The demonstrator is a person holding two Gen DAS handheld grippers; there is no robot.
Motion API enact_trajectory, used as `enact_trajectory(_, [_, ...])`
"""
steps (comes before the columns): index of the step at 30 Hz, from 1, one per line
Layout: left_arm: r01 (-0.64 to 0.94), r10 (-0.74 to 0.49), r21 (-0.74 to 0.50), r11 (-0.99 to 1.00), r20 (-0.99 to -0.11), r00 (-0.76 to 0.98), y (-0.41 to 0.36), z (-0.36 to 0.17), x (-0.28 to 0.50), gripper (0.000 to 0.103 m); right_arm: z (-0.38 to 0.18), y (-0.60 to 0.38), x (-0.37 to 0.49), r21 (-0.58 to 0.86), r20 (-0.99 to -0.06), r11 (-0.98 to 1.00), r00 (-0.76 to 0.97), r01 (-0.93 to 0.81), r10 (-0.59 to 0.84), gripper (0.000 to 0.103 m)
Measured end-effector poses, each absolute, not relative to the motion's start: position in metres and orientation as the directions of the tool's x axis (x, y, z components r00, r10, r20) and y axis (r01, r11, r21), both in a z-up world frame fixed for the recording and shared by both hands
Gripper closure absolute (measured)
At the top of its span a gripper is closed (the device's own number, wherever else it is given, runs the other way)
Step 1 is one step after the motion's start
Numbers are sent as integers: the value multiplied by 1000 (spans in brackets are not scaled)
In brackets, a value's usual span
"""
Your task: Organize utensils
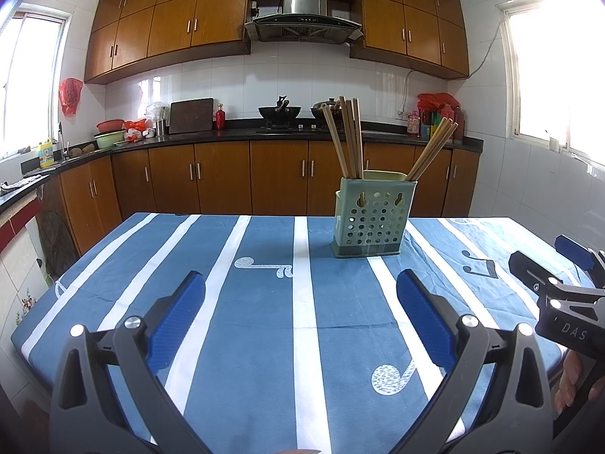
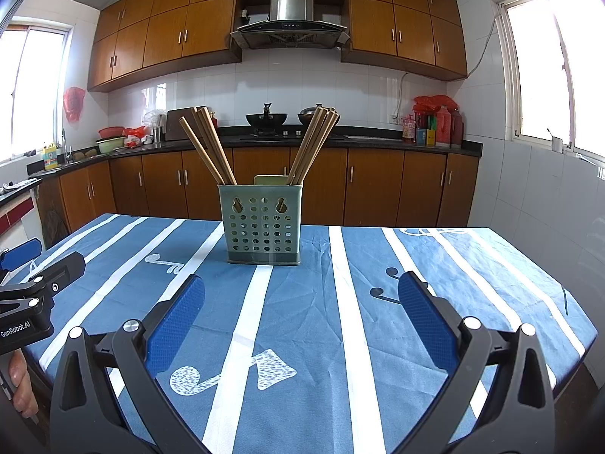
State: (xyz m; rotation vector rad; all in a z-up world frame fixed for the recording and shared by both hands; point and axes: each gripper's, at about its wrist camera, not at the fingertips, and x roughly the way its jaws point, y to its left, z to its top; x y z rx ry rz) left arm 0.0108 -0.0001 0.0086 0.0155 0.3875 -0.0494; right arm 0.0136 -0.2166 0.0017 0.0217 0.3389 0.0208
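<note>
Both tongs (image 1: 300, 302) (image 2: 301, 306) spread, empty — risk: tipping holder (image 2: 261, 223), spilling leaning chopsticks (image 2: 314, 143) onto desk (image 2: 435, 272) if bumped.

We see bright daylight pouring through the blown-out white windows (image 1: 559, 75) at the left and right edges of both frames. Fisheye bending curves the brown wooden wall cabinets (image 2: 166, 30), corners darken, and focus stays sharp throughout.
</note>
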Motion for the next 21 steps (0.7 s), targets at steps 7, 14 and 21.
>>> enact_trajectory(7, [50, -45, 5, 999, -379, 924, 1, 9, 11, 4, 2, -217, 14, 25, -332, 1000, 943, -16, 24, 2])
enact_trajectory(14, [51, -45, 5, 999, -379, 924, 0, 9, 11, 4, 2, -217, 14, 26, -333, 1000, 943, -17, 24, 2])
enact_trajectory(21, [51, -46, 3, 999, -380, 924, -2, 8, 11, 4, 2, -217, 14, 26, -333, 1000, 943, -17, 24, 2])
